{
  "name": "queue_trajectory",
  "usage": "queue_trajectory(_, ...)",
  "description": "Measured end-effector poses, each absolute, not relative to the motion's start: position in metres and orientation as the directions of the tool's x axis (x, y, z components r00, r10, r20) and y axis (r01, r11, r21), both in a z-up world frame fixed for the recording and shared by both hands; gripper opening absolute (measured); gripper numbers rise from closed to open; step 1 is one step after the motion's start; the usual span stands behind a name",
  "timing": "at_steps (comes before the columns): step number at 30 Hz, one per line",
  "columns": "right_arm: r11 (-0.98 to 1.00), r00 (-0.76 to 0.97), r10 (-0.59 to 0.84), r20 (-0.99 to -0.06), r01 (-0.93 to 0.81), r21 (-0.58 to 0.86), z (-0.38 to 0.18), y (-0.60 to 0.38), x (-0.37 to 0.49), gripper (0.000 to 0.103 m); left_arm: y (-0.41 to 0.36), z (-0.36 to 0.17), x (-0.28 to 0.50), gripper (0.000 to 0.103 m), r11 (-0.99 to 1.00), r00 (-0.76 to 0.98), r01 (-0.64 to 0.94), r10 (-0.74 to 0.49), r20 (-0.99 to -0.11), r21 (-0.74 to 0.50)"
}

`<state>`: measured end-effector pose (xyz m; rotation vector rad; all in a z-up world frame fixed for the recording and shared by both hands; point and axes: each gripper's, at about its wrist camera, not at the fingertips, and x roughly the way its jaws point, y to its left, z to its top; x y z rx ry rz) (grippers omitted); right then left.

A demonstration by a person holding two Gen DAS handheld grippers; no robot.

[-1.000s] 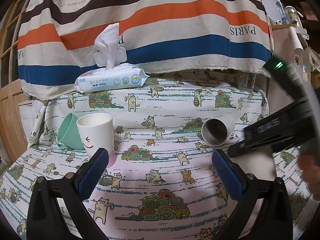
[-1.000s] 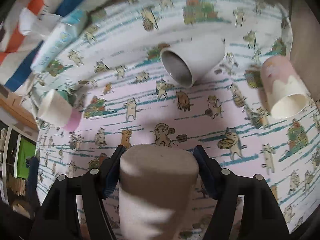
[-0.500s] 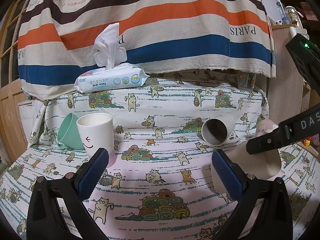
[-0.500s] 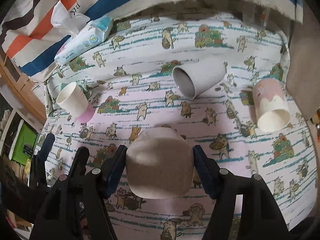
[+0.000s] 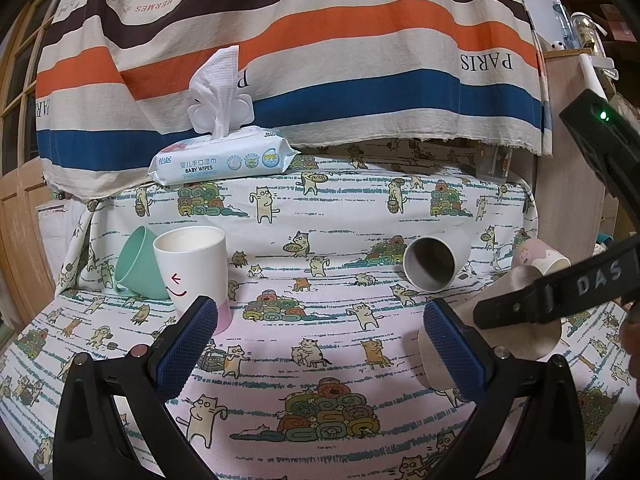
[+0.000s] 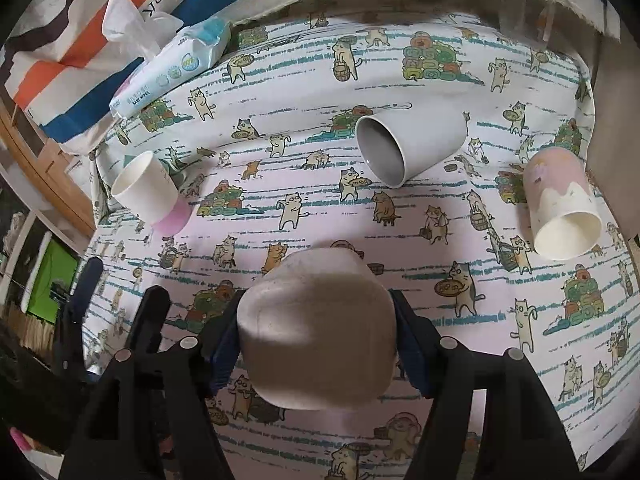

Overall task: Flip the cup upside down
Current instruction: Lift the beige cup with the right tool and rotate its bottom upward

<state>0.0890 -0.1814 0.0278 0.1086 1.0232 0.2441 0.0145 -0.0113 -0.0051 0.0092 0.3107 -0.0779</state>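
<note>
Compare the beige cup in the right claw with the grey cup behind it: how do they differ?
The beige cup is clamped in the right claw, closed base facing the camera; the grey cup lies loose on its side on the cloth, open mouth toward the camera. Beige is matte tan, grey is paler. Both are plain and handleless.

A home — a counter draped in white cat-print cotton cloth [image 5: 320,216], a blue-and-white baby-wipes pack [image 5: 224,162] at 11 o'clock, striped fabric [image 5: 304,48] behind, a wooden door [image 5: 20,220] at 9 o'clock.

Right tongs [image 6: 316,344] clamp a beige cup [image 6: 316,328], base up, above the cat-print cloth [image 6: 304,92]
</note>
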Motion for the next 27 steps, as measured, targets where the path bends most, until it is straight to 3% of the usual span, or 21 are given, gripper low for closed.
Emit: queue_trajectory(27,0.977,0.454,0.198,-0.869,-0.162,0.137,0.036,-0.197,0.073,0.07,-0.009,-0.006,0.015,0.102,0.997,0.949,0.072,-0.071,-0.306,-0.007)
